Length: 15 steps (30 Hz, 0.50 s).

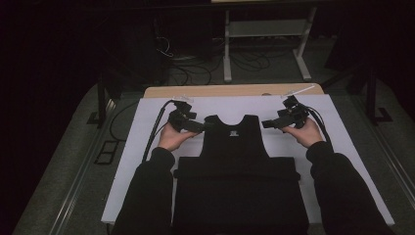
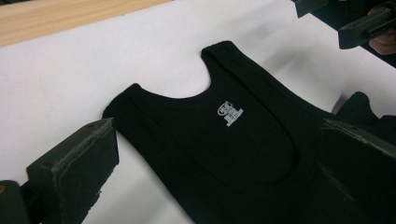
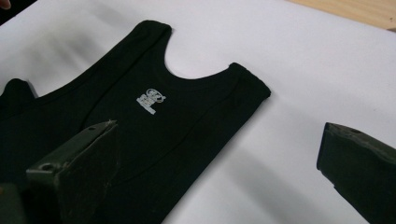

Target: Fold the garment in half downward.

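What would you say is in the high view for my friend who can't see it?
A black tank top lies flat on a white board, straps pointing away. A person's hands hold the left gripper and right gripper open beside its shoulders.

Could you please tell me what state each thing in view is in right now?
Black tank top: lying flat on the white board, lower part folded up, straps pointing away from the person, not gripped.
Left tool: jaws open, at the top's left strap edge, holding nothing.
Right tool: jaws open, beside the right strap, holding nothing.
White board: lying flat on the wooden table.
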{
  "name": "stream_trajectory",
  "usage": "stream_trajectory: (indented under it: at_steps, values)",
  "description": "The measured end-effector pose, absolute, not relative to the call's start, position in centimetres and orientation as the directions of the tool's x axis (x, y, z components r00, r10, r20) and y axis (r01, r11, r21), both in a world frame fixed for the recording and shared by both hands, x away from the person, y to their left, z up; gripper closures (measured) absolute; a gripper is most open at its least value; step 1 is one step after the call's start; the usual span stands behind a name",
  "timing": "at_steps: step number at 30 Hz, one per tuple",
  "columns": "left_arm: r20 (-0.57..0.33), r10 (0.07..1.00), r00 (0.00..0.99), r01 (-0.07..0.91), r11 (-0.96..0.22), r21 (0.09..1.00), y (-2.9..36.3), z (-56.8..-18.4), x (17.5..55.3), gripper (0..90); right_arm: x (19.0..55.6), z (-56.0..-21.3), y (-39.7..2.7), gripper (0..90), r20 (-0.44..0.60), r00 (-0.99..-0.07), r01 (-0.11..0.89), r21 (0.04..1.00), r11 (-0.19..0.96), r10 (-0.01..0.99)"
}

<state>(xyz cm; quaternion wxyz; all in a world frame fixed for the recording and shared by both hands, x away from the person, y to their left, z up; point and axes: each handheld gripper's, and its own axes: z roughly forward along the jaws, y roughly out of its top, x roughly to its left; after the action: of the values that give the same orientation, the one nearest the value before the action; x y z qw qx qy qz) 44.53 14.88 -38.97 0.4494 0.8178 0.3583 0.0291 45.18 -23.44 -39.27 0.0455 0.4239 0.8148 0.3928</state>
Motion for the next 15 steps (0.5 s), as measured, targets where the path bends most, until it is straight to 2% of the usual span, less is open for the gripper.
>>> stream_trajectory:
  at_steps: [5, 9, 15]
  values:
    - [-0.273, 0.616, 0.739, 0.569, -0.353, 0.743, 14.6, -39.7, 44.8, 0.0, 45.6, -40.1, -23.3, 0.0, 0.274, -0.627, 0.669, 0.67, 0.323, 0.729]
    - [-0.229, 0.631, 0.741, 0.567, -0.405, 0.717, 14.1, -40.6, 45.0, 0.0, 45.8, -40.5, -23.2, 0.0, 0.276, -0.626, 0.672, 0.666, 0.324, 0.729]
    - [-0.257, 0.623, 0.739, 0.589, -0.413, 0.694, 13.6, -42.1, 45.4, 0.0, 46.2, -41.4, -23.3, 0.0, 0.281, -0.621, 0.682, 0.654, 0.328, 0.732]
